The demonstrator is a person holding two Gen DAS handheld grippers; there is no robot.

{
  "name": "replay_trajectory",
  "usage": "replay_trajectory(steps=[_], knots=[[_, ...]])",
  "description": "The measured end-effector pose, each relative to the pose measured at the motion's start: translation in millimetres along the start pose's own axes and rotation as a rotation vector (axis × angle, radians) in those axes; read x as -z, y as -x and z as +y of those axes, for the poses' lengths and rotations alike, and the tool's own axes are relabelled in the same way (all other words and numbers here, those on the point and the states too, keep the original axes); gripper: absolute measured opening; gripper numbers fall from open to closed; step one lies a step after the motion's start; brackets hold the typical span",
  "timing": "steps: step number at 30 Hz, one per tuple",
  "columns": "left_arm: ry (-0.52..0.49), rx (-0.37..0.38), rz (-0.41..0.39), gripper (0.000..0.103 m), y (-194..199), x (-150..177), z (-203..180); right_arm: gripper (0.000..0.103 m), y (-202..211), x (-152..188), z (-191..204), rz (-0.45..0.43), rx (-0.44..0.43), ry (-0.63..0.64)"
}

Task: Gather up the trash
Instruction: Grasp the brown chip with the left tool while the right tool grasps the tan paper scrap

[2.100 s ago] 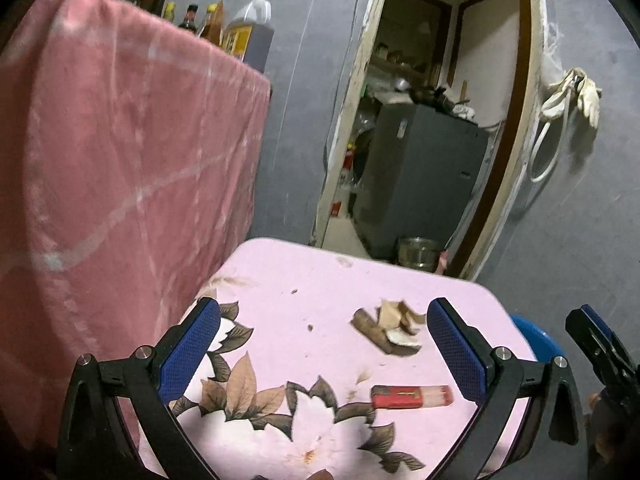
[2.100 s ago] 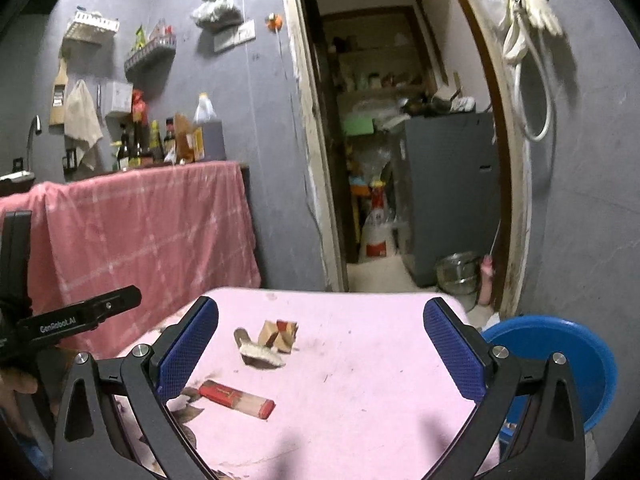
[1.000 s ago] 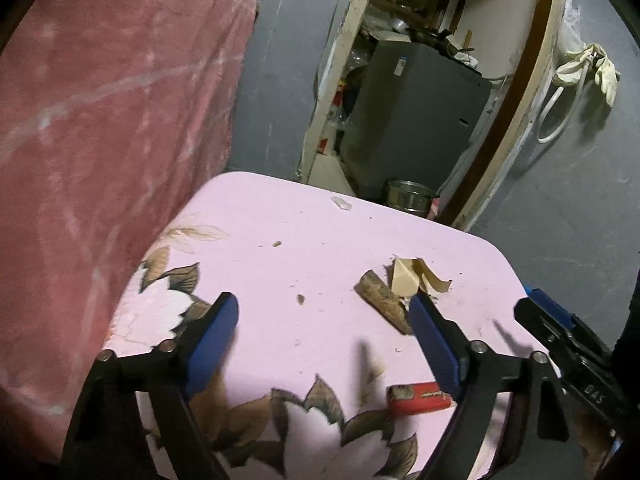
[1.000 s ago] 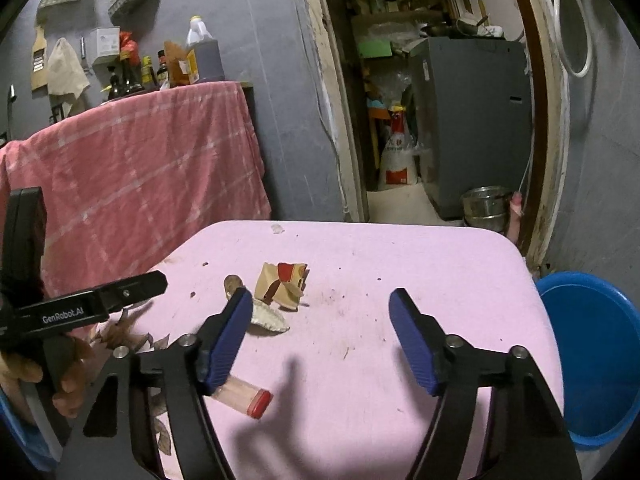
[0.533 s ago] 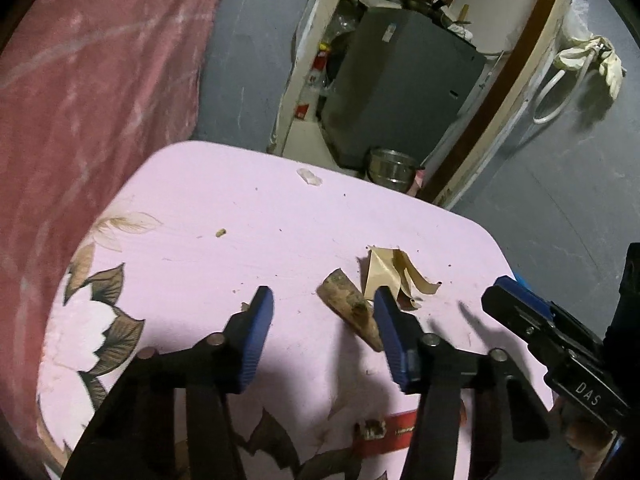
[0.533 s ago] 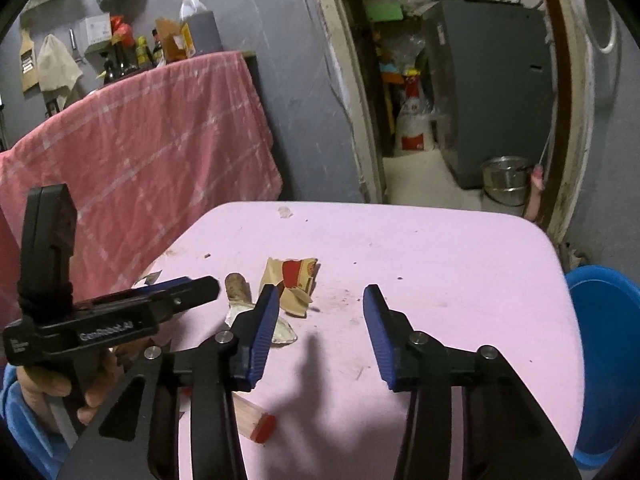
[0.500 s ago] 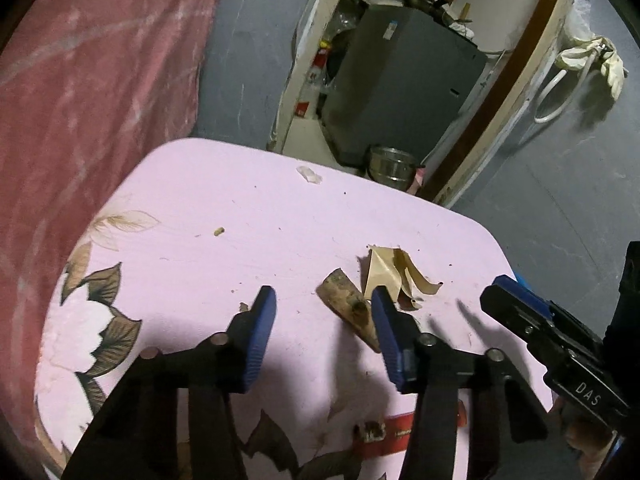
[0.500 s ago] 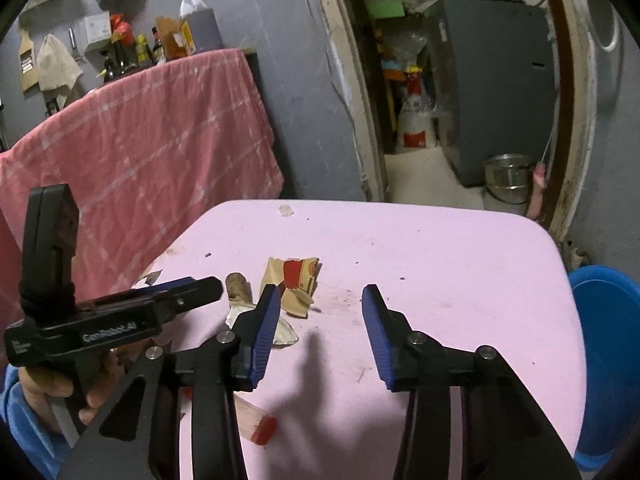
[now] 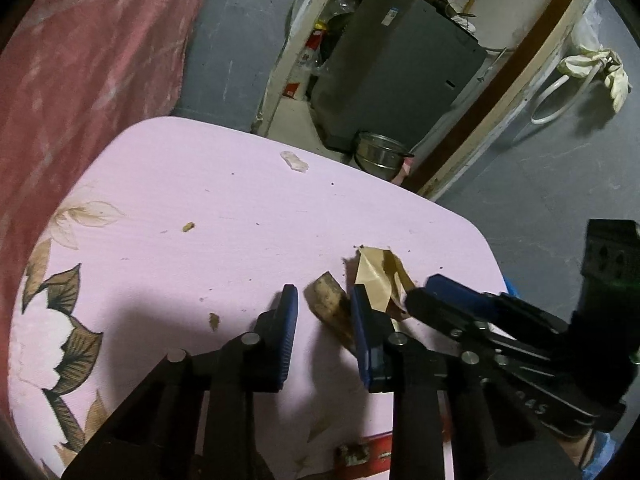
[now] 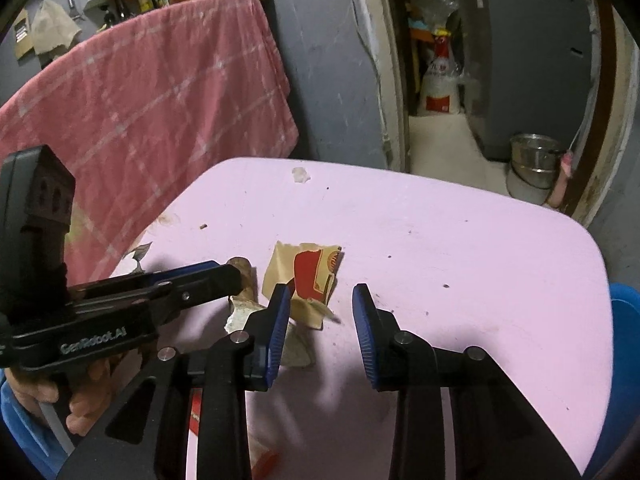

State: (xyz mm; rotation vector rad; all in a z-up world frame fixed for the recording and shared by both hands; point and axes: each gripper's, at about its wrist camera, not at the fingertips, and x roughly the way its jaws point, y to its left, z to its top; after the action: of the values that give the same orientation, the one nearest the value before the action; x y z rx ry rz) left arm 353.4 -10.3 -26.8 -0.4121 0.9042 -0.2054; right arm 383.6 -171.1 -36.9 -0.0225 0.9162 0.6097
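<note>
My left wrist camera looked steeply down, close over the pink table (image 9: 168, 184), toward the doorway beyond it. My right wrist camera looked likewise from the table's other side. Both shared the table (image 10: 460, 240) and its torn paper wrapper (image 10: 308, 276).

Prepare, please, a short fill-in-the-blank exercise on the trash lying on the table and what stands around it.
1. The table top is ____ in colour.
2. The torn paper wrapper is tan with a ____ printed patch.
3. At the table's right edge stands a ____ basin.
4. The metal pot stands on the floor by the ____.

Missing words: pink; red; blue; doorway
</note>
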Motion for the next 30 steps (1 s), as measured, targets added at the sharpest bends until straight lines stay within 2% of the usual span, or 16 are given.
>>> replay_trajectory(steps=[2,4,6,10,17,25,30], knots=[[0.009,0.007,0.007,0.023,-2.3,-2.3,-0.7,0.03,-6.5,-2.0,-1.0,0.018,-0.002,0.003],[0.013,0.011,0.012,0.023,-3.0,-5.2,0.1,0.024,-11.2,-2.8,-3.5,0.027,0.001,0.003],[0.018,0.017,0.014,0.023,-2.3,-5.1,-0.1,0.012,-12.2,-2.3,-7.0,0.024,-0.012,-0.013],[0.018,0.015,0.017,0.023,-2.8,-7.5,-1.9,0.007,-11.0,-1.8,-14.8,0.014,-0.034,-0.044],[-0.018,-0.015,0.038,0.023,-8.7,-7.4,-14.6,0.005,1.9,-1.4,-17.8,-0.033,0.007,-0.051],[-0.078,-0.099,0.092,0.023,-21.4,-11.4,-38.4,0.005,20.5,2.3,-23.8,-0.081,0.028,-0.057],[-0.074,-0.118,0.112,0.022,-26.1,-12.0,-37.5,0.005,28.3,4.9,-26.9,-0.102,0.031,-0.062]])
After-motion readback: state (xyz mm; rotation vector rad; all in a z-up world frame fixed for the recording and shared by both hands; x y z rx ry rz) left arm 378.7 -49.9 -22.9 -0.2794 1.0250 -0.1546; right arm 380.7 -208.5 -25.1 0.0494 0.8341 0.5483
